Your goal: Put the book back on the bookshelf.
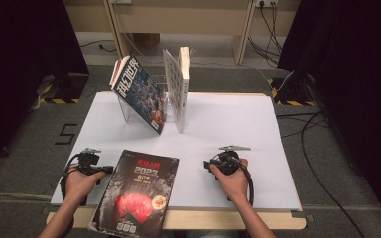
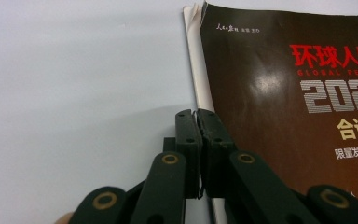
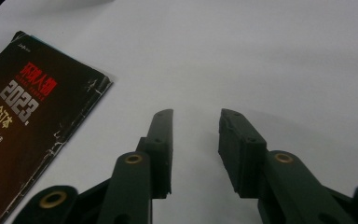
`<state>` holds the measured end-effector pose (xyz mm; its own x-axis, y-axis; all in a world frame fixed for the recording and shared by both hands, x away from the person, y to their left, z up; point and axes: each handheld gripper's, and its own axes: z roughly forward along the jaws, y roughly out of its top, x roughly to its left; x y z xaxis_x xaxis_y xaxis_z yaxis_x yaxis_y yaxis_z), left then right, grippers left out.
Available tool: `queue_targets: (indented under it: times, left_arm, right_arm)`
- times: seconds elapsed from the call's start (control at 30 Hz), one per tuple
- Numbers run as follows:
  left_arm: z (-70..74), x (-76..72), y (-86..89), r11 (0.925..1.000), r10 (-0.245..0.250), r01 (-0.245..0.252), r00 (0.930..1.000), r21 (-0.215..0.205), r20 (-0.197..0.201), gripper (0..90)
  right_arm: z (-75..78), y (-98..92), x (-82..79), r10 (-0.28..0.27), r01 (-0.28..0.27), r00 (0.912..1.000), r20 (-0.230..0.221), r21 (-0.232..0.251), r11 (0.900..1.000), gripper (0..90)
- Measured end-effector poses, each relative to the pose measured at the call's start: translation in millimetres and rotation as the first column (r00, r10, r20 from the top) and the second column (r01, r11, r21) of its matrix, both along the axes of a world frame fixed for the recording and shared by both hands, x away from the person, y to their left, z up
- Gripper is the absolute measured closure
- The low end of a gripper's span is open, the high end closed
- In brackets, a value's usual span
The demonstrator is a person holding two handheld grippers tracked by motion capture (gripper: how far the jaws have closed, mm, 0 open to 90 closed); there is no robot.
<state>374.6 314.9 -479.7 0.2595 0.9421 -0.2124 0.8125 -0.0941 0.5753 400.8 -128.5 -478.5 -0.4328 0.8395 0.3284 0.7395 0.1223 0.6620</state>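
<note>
At the near edge of the white tabletop (image 1: 238,124), lying flat and face up, overhanging the front slightly: a thick black-covered magazine (image 1: 136,193). Left gripper (image 2: 196,114) pressed shut, tips at the magazine's left edge, seemingly pinching the cover's rim, though hard to confirm. Right gripper (image 3: 195,116) half open over bare sheet, holding nothing, well to the right of the magazine. Farther back, two more magazines (image 1: 139,94) propped in a clear stand (image 1: 129,111), one leaning, one near upright. Probably moderately heavy, floppy rather than stiff, glossy and slick on the cover, corners already scuffed. Best taken along the spine or through the full thickness at an edge, not by the cover alone, lest it tear or sag.
</note>
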Motion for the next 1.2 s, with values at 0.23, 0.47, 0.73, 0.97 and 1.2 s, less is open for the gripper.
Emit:
queue_targets:
  times: [0.23, 0.47, 0.73, 0.97, 1.2]
  left_arm:
    - [0.4, -1.3, 0.0, 0.9999, -0.006, 0.006, 0.9999, -0.010, -0.009, 89.2]
    - [2.1, -3.3, -8.1, 1.0000, -0.008, 0.008, 0.9996, 0.004, -0.025, 89.3]
    - [3.0, -6.1, -22.8, 0.9994, -0.035, 0.035, 0.9983, -0.007, -0.046, 89.4]
    - [2.8, -6.9, -28.5, 0.9990, -0.045, 0.045, 0.9980, -0.009, -0.043, 89.4]
    - [1.9, -8.7, -34.8, 0.9979, -0.057, 0.055, 0.9972, -0.036, -0.049, 89.4]
  right_arm:
    - [1.0, 17.1, 0.8, 0.042, -0.042, 0.9985, -0.036, -0.011, 0.999, 77.7]
    - [0.9, 36.0, 0.3, 0.089, -0.089, 0.9943, -0.059, -0.003, 0.996, 78.3]
    - [-3.6, 44.0, 0.9, 0.098, -0.100, 0.9918, -0.082, -0.022, 0.995, 79.2]
    - [-6.2, 47.3, -0.8, 0.099, -0.102, 0.9916, -0.083, -0.033, 0.994, 79.9]
    - [-6.5, 52.6, -0.4, 0.098, -0.101, 0.9920, -0.080, -0.038, 0.994, 80.4]
